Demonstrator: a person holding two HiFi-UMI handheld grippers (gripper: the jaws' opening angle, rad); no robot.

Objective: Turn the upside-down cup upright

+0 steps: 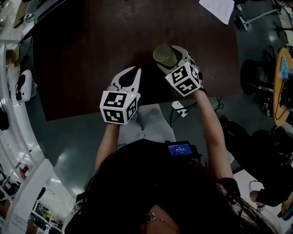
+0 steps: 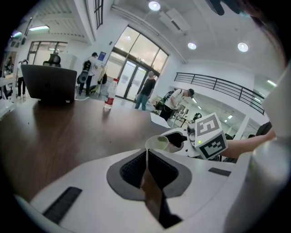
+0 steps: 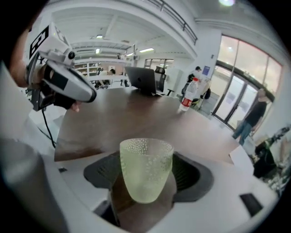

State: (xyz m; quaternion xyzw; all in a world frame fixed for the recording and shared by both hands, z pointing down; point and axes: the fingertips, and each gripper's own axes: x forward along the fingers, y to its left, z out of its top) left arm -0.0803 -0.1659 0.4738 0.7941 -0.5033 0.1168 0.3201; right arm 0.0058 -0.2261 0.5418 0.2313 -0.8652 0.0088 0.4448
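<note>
Writing: none can be read. The cube [image 1: 119, 106] on the left gripper and the cube [image 1: 183, 80] on the right one bear only black-and-white square markers. The print on the bottle [image 3: 187, 98] label and on the small blue screen [image 1: 179, 149] at the person's chest is too small to make out.
Right gripper [image 3: 146, 182]: its jaws are closed on the cup [image 3: 146, 159], one pad on each side of the lower half.
Cup: pale green, translucent and dimpled. In the right gripper view, at lower centre, its wide rim points to the top of the frame and its narrow base to the bottom. In the head view it sits just above centre, over the near part of the table [image 1: 91, 55]. Whether it touches the wood cannot be told.
Left gripper [image 2: 147, 159]: its jaws are pressed together with nothing between them. In the head view it is left of the cup and clear of it.
Around: a laptop [image 2: 50, 84] and the bottle stand on the far part of the table, well apart from the cup. A white sheet [image 1: 219, 9] lies at the upper right of the head view. People stand in the background by the glass doors.
In the way: nothing lies between the cup and the brown tabletop around it.
</note>
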